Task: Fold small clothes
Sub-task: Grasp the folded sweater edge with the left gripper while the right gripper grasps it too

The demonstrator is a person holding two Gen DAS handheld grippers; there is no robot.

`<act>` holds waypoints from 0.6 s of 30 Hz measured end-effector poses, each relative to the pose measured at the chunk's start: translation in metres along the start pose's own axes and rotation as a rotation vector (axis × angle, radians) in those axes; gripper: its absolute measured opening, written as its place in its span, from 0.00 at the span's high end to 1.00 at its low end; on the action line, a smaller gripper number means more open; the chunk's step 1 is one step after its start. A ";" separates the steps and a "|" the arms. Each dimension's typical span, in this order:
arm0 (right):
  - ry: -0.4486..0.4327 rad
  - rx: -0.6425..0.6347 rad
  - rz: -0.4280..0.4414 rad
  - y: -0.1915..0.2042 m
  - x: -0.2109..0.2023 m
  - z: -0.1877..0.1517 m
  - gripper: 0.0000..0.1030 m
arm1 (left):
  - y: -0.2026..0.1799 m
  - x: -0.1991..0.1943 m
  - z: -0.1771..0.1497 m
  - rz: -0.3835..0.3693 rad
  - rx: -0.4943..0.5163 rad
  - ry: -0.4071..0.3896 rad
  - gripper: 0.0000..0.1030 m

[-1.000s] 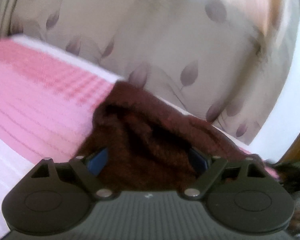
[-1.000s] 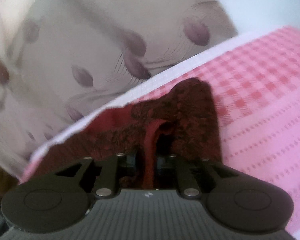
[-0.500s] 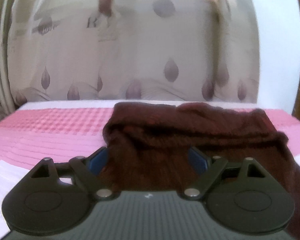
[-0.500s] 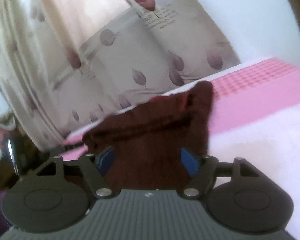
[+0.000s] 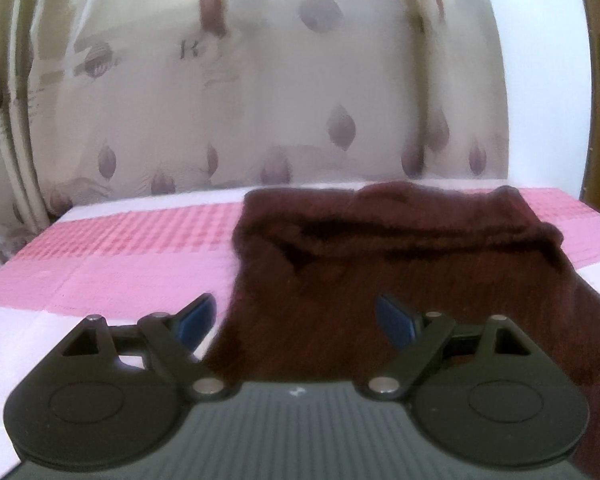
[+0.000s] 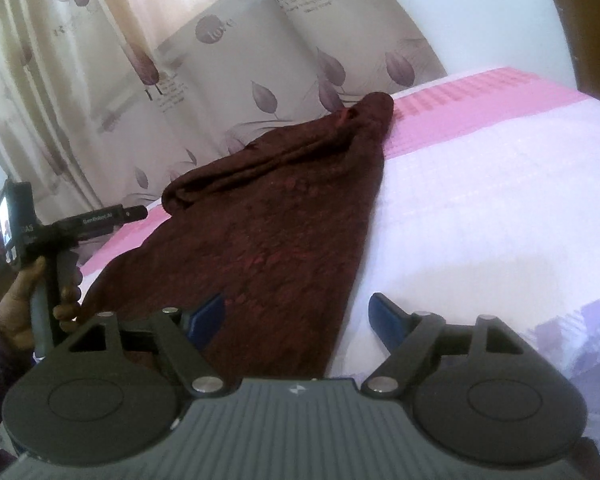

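**Maroon garment flat on bed, both grippers released**

On the pink-and-white bedspread [image 5: 112,264] a dark maroon garment [image 5: 400,280] is laid out, its far edge bunched into a thick fold near the bed's far side, just in front of the leaf-print curtain [image 5: 260,112]. The left gripper [image 5: 296,320] is seen with jaws spread wide, nothing pinched; the garment's near left edge is framed between the blue pads [image 5: 196,320]. The right gripper [image 6: 298,320] is likewise spread and empty, placed over the garment's near right edge, with one pad above cloth and the other above white sheet. In the right wrist view, the left hand [image 6: 16,304] is seen wrapped around its gripper handle at the far left.
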State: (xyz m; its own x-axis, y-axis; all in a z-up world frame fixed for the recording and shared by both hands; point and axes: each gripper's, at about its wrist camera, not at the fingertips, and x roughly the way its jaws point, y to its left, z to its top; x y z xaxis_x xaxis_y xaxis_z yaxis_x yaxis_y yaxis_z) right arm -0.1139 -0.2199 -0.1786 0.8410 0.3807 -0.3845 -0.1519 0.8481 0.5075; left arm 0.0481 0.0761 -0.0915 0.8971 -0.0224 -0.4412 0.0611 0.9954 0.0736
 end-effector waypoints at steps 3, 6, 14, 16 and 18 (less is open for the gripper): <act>0.007 -0.011 0.011 0.004 -0.001 -0.003 0.18 | 0.035 -0.007 -0.005 -0.045 -0.057 0.059 0.15; 0.010 0.002 0.035 0.003 -0.004 -0.006 0.18 | 0.072 -0.015 -0.017 -0.094 -0.081 0.105 0.15; 0.021 0.122 0.153 -0.011 -0.008 -0.008 0.18 | 0.113 -0.025 -0.065 -0.338 -0.126 0.282 0.15; 0.029 0.152 0.177 -0.015 -0.007 -0.008 0.18 | 0.104 -0.033 -0.074 -0.349 -0.056 0.247 0.15; 0.040 0.168 0.192 -0.017 -0.008 -0.007 0.18 | 0.094 -0.039 -0.079 -0.369 0.017 0.234 0.16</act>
State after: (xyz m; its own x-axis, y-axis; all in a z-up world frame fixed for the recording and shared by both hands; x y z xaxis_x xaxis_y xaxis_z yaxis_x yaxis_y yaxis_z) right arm -0.1215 -0.2350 -0.1900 0.7830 0.5462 -0.2975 -0.2156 0.6870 0.6940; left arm -0.0155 0.1779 -0.1386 0.6908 -0.3525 -0.6312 0.3678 0.9230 -0.1130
